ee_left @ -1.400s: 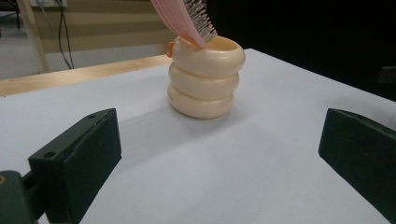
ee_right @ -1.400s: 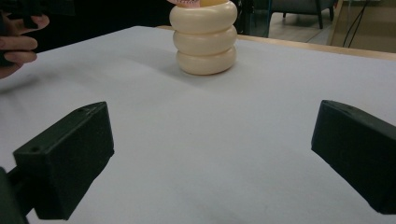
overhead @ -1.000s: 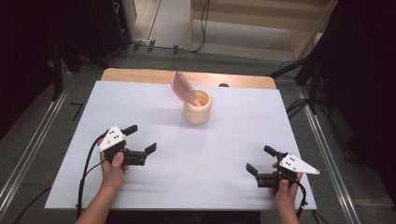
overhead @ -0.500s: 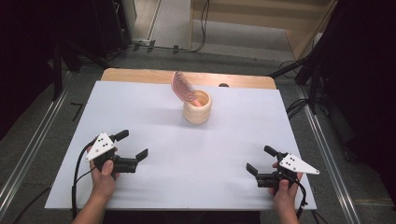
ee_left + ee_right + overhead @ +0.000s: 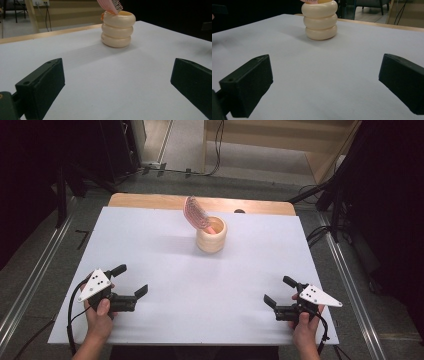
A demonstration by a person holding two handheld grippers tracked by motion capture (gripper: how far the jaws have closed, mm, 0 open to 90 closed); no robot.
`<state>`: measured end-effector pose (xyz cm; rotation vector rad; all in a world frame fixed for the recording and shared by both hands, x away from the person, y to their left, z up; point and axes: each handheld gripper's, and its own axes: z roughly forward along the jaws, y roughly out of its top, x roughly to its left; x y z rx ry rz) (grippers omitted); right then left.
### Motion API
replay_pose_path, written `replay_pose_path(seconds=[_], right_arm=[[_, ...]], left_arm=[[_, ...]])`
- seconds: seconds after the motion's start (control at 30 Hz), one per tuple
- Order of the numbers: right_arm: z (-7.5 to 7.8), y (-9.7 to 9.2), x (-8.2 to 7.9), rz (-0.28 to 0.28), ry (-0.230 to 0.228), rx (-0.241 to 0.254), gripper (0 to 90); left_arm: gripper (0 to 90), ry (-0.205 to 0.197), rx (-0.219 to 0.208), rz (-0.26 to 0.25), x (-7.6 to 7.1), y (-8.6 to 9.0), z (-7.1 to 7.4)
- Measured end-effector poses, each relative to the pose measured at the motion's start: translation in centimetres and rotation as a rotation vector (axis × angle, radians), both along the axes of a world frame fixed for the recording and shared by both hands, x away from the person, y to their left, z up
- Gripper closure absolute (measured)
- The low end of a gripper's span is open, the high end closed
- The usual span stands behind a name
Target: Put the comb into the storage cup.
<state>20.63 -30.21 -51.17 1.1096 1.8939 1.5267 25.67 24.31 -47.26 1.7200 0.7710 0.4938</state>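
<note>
The ribbed cream cup [image 5: 211, 236], holding a pink comb [image 5: 195, 213] tilted leftward, stood at the table's far centre, roughly equidistant ahead of the spread, empty left gripper [image 5: 131, 281] and right gripper [image 5: 280, 291].

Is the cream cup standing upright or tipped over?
Upright. The cream cup sits flat on its base on the white table, rim level, with a pink brush leaning out of its mouth.

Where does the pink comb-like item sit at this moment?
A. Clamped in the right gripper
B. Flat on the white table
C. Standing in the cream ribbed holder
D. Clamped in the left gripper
C: the pink comb sticks up out of the cream ribbed holder, while the left gripper and right gripper are open and empty.
</note>
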Motion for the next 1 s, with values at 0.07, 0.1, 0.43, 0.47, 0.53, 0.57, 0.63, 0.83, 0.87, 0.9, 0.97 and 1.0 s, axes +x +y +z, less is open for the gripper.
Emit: replay_pose_path(seconds=[0.07,0.1,0.43,0.47,0.53,0.57,0.63,0.83,0.87,0.9,0.97,1.0], right_arm=[[0.0,0.0,0.0,0.000,0.000,-0.001,0.0],[0.0,0.0,0.0,0.000,0.000,-0.001,0.0],[0.0,0.0,0.0,-0.001,-0.002,-0.002,0.0],[0.0,0.0,0.0,-0.002,0.001,0.000,0.0],[0.0,0.0,0.0,-0.002,0.001,-0.001,0.0],[0.0,0.0,0.0,-0.002,0.001,-0.001,0.0],[0.0,0.0,0.0,-0.003,0.001,-0.002,0.0],[0.0,0.0,0.0,-0.004,0.002,-0.003,0.0],[0.0,0.0,0.0,-0.005,0.002,-0.004,0.0],[0.0,0.0,0.0,-0.004,0.002,-0.003,0.0],[0.0,0.0,0.0,-0.005,0.003,-0.004,0.0],[0.0,0.0,0.0,-0.005,0.003,-0.004,0.0]], left_arm=[[0.0,0.002,-0.001,0.005,-0.2,0.4,0.0],[0.0,0.002,-0.001,0.005,-0.2,0.4,0.0],[0.0,0.002,0.010,0.027,-1.0,2.0,-0.2],[0.0,0.004,0.011,0.033,-1.1,2.2,-0.3],[0.0,0.006,0.016,0.038,-1.2,2.5,-0.4],[0.0,0.007,0.020,0.041,-1.3,2.6,-0.5],[0.0,0.006,0.031,0.045,-1.5,2.9,-0.5],[0.0,0.005,0.022,0.058,-1.7,3.9,-0.6],[0.0,0.004,0.024,0.063,-1.8,4.0,-0.6],[0.0,0.004,0.022,0.064,-1.9,4.2,-0.6],[0.0,0.004,0.028,0.065,-2.0,4.4,-0.6],[0.0,0.005,0.033,0.068,-2.0,4.6,-0.7]])
